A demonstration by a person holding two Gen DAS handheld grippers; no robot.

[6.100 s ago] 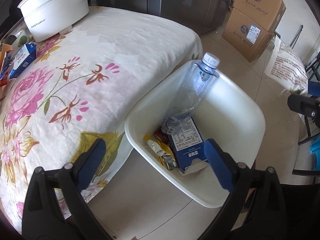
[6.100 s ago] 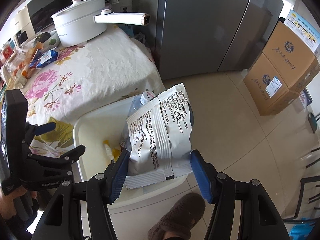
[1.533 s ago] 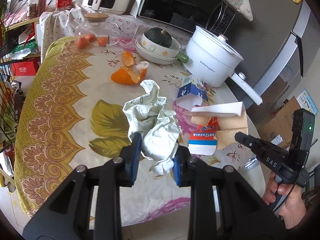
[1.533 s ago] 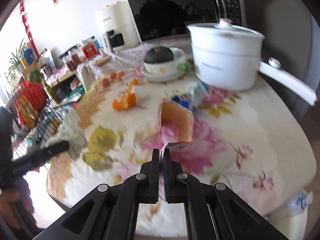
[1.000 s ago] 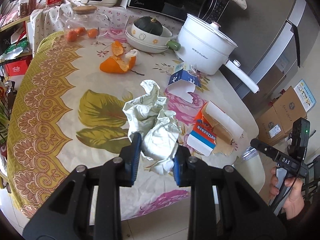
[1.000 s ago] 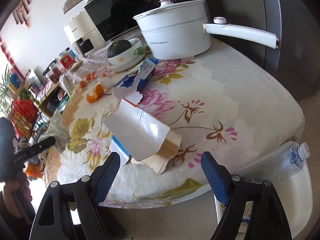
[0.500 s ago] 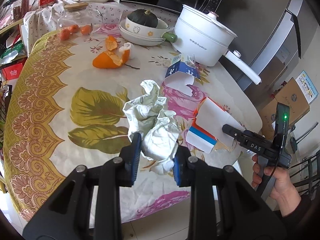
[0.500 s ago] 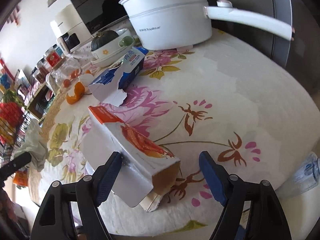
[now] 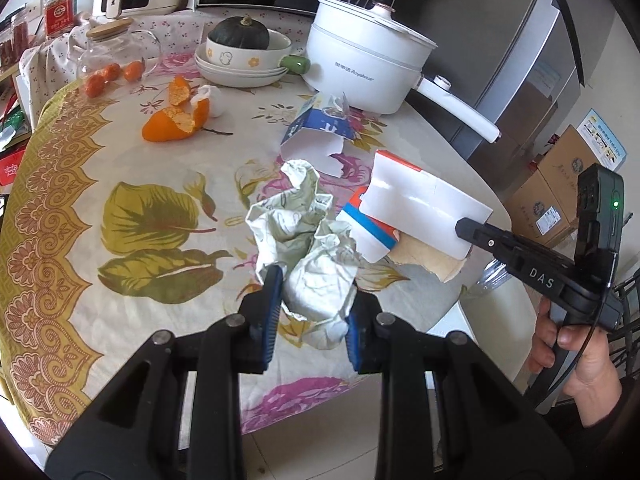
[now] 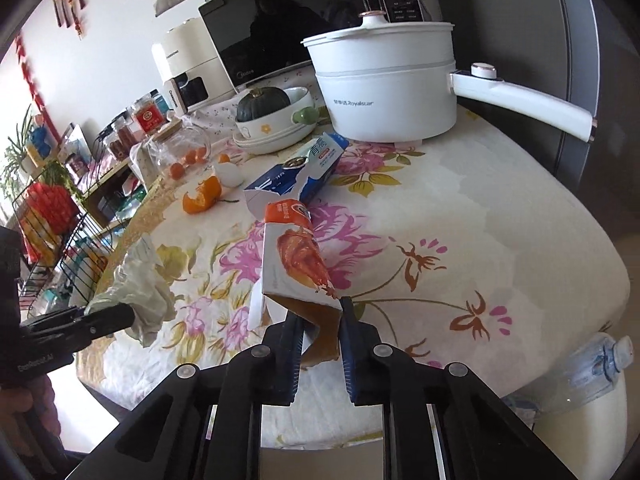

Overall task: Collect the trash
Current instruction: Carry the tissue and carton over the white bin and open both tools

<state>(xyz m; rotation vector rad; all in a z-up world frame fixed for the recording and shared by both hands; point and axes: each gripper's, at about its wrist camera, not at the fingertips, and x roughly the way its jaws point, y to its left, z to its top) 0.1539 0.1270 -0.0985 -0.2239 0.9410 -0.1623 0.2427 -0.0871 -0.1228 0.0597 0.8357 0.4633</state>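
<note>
My left gripper (image 9: 312, 316) is shut on a crumpled pale paper wad (image 9: 304, 248), held above the floral tablecloth (image 9: 120, 184); the wad also shows in the right wrist view (image 10: 138, 292). My right gripper (image 10: 320, 336) is shut on the torn end of an orange-and-white carton (image 10: 294, 264); the carton shows in the left wrist view (image 9: 416, 216) with the right gripper (image 9: 464, 228) on it. A torn blue-and-white carton (image 9: 320, 132) and orange peel (image 9: 176, 124) lie on the table.
A white pot (image 9: 368, 68) with a long handle, stacked bowls with a squash (image 9: 244, 52), a glass jar (image 9: 112, 56) and an egg (image 9: 212, 100) stand at the back. A white bin with a plastic bottle (image 10: 592, 364) stands by the table's right edge. Cardboard boxes (image 9: 560, 192) stand on the floor.
My right gripper has closed on the orange-and-white carton's torn end; half a second ago it was open around it. My left gripper still holds the paper wad.
</note>
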